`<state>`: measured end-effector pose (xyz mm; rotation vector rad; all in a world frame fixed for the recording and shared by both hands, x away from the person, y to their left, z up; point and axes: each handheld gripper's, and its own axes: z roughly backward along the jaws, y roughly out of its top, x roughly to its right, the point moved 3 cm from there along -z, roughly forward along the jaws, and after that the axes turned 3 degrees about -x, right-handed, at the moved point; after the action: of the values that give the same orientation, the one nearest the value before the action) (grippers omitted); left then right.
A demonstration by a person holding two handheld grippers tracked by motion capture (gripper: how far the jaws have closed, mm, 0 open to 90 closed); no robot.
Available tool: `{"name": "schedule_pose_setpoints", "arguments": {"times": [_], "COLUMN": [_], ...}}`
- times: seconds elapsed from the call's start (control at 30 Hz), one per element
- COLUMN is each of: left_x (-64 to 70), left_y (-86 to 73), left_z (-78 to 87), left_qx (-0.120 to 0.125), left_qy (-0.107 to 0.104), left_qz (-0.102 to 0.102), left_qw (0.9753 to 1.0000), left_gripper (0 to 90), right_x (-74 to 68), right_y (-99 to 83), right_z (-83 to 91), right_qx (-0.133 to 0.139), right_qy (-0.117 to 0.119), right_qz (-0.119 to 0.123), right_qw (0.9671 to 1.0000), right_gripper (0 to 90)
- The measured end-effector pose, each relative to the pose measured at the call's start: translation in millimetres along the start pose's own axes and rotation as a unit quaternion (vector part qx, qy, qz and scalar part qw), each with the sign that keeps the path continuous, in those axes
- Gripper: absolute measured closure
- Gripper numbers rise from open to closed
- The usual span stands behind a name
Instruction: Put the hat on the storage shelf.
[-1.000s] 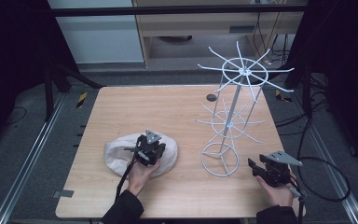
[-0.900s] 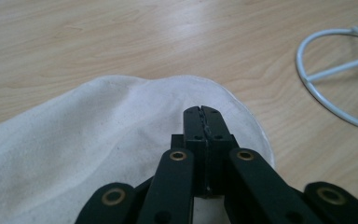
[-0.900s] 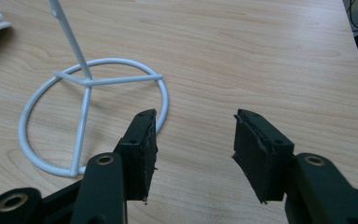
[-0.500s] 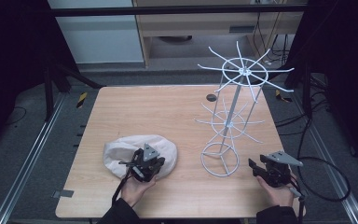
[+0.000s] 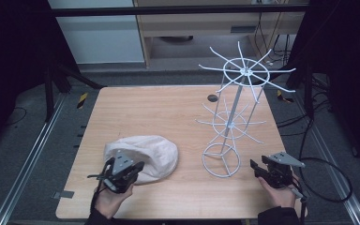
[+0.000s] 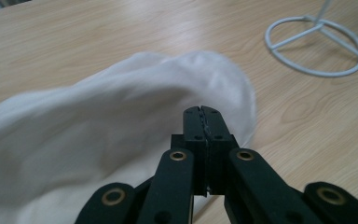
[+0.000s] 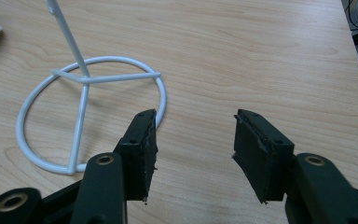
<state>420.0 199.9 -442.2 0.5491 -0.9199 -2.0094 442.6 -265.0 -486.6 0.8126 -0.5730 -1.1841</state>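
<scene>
Down at the table's near left, the left gripper [image 5: 122,172] has its jaws pressed together over the near edge of the cream cloth cap [image 5: 143,152], while the right gripper [image 5: 268,171] rests wide-jawed beside the white wire rack [image 5: 229,122] base.

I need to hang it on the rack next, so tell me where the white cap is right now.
In the high view the white cap lies on the table's near-left part, left of the white wire rack's ring base, with the left gripper at its near edge.
</scene>
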Motion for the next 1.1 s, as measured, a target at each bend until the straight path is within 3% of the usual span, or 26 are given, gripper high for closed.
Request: {"name": "schedule_pose_setpoints", "arguments": {"times": [0.1,0.13,0.23,0.37,0.47,0.6,0.7,0.87,1.1], "left_x": [-12.1,-23.4,-39.9,-56.0,-73.4,-86.0,-90.8,-100.7,-111.6], "left_y": [-10.6,-21.0,-31.7,-34.5,-34.4,-34.2,-33.0,-24.2,-14.4], "left_z": [3.9,4.4,-0.6,-8.9,-19.1,-27.4,-30.9,-43.5,-57.8], "left_qx": [-0.009,-0.020,-0.042,-0.052,-0.061,-0.070,-0.068,-0.065,-0.055], "left_qy": [0.010,0.017,0.045,0.069,0.089,0.102,0.102,0.120,0.117], "left_qz": [0.014,0.031,0.041,0.056,0.072,0.082,0.091,0.083,0.101], "left_qw": [0.9998,0.9992,0.9973,0.9947,0.9915,0.9889,0.9883,0.9871,0.9865], "left_gripper": [90.0,90.0,90.0,90.0,90.0,90.0,90.0,90.0,90.0], "right_x": [-0.5,-0.4,-0.4,-0.9,-0.8,-1.5,-1.8,-1.4,-1.2], "right_y": [-0.1,-0.3,-0.3,-0.3,-0.2,-0.5,-0.5,-0.5,-0.7], "right_z": [-0.1,-0.1,0.4,0.5,0.5,-0.3,-0.6,-0.4,-0.4], "right_qx": [-0.001,-0.001,0.000,0.001,0.002,0.000,-0.001,0.000,-0.001], "right_qy": [0.001,0.000,0.001,0.003,0.003,0.004,0.004,0.004,0.006], "right_qz": [-0.001,0.000,-0.001,-0.003,-0.001,-0.001,0.000,-0.001,-0.004], "right_qw": [1.0000,1.0000,1.0000,1.0000,1.0000,1.0000,1.0000,1.0000,1.0000], "right_gripper": [49.1,49.1,48.9,48.8,48.6,48.5,48.5,48.4,48.3]}}
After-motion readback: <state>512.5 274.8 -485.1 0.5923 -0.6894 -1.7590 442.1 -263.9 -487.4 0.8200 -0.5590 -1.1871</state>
